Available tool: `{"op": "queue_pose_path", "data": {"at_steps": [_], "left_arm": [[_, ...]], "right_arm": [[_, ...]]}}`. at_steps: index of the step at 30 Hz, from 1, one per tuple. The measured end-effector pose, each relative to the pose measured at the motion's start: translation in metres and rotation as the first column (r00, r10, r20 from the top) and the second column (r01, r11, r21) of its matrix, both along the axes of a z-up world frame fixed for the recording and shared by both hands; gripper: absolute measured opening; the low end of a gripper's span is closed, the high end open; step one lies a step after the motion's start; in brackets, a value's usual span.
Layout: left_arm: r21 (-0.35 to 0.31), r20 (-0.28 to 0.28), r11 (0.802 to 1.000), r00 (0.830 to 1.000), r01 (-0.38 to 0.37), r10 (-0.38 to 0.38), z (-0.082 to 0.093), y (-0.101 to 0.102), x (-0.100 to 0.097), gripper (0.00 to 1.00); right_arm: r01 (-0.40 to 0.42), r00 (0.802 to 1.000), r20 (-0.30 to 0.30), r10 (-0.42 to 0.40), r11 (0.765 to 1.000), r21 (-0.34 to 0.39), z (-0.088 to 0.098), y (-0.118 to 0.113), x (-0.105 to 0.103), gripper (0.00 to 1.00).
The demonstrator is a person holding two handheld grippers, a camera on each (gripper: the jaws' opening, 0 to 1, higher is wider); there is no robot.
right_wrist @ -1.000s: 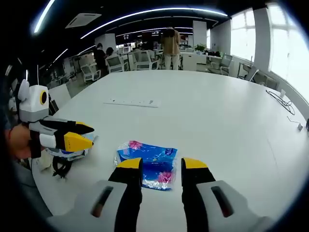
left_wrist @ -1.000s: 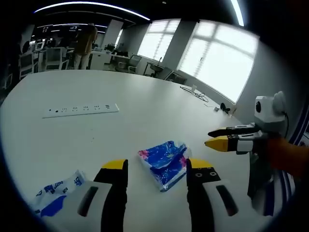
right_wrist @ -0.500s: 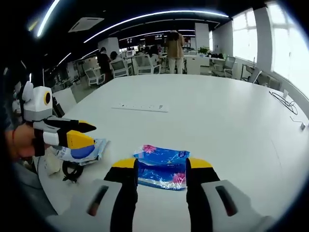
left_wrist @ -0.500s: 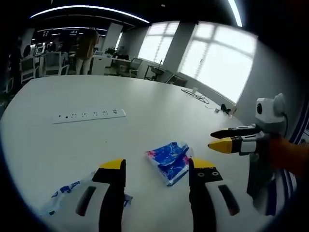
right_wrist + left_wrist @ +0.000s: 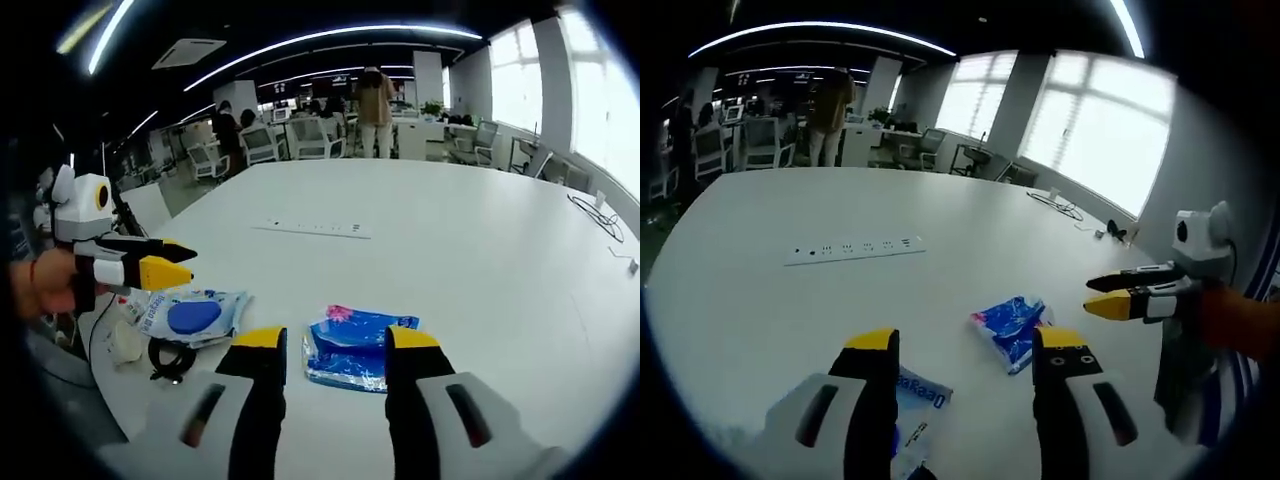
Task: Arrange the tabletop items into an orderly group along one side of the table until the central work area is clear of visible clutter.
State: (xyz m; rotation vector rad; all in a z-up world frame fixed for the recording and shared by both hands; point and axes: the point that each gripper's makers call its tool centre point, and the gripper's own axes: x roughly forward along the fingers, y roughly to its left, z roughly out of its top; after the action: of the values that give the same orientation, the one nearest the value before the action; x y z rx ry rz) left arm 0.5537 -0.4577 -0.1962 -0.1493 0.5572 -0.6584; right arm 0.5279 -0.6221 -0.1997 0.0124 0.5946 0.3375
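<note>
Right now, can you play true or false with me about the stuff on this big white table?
1. The blue packet lies flat on the table. True.
2. The right tool is squeezing the blue packet. False: its jaws stand open, and the packet lies on the table just beyond them.
3. The power strip is farther away than the blue packet. True.
4. The white pouch with a blue circle sits on top of the blue packet. False: it lies apart, beside it.
5. The left tool is shut. False: its jaws are open.
</note>
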Motion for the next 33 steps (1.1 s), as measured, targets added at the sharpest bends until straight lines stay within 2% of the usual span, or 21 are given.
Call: {"op": "queue_pose_path", "data": {"at_steps": [6, 16, 26, 33], "left_arm": [[0.009, 0.007, 1.0, 1.0, -0.024, 0.024, 0.004, 0.021, -0.005, 0.53], [0.03, 0.008, 0.996, 0.996, -0.086, 0.085, 0.006, 0.069, -0.017, 0.53], [0.023, 0.014, 0.989, 0.989, -0.144, 0.144, 0.011, 0.103, -0.032, 0.53], [0.028, 0.006, 0.983, 0.984, -0.181, 0.181, 0.008, 0.125, -0.042, 0.53]], "right_arm": [[-0.021, 1.0, -0.001, 0.021, 1.0, 0.001, 0.0, 0.014, -0.003, 0.37], [-0.055, 0.998, 0.001, 0.055, 0.998, 0.008, 0.002, 0.038, -0.007, 0.36], [-0.106, 0.994, -0.014, 0.107, 0.994, 0.011, -0.001, 0.068, -0.01, 0.36], [-0.136, 0.99, -0.024, 0.137, 0.991, 0.011, -0.005, 0.087, -0.009, 0.35]]}}
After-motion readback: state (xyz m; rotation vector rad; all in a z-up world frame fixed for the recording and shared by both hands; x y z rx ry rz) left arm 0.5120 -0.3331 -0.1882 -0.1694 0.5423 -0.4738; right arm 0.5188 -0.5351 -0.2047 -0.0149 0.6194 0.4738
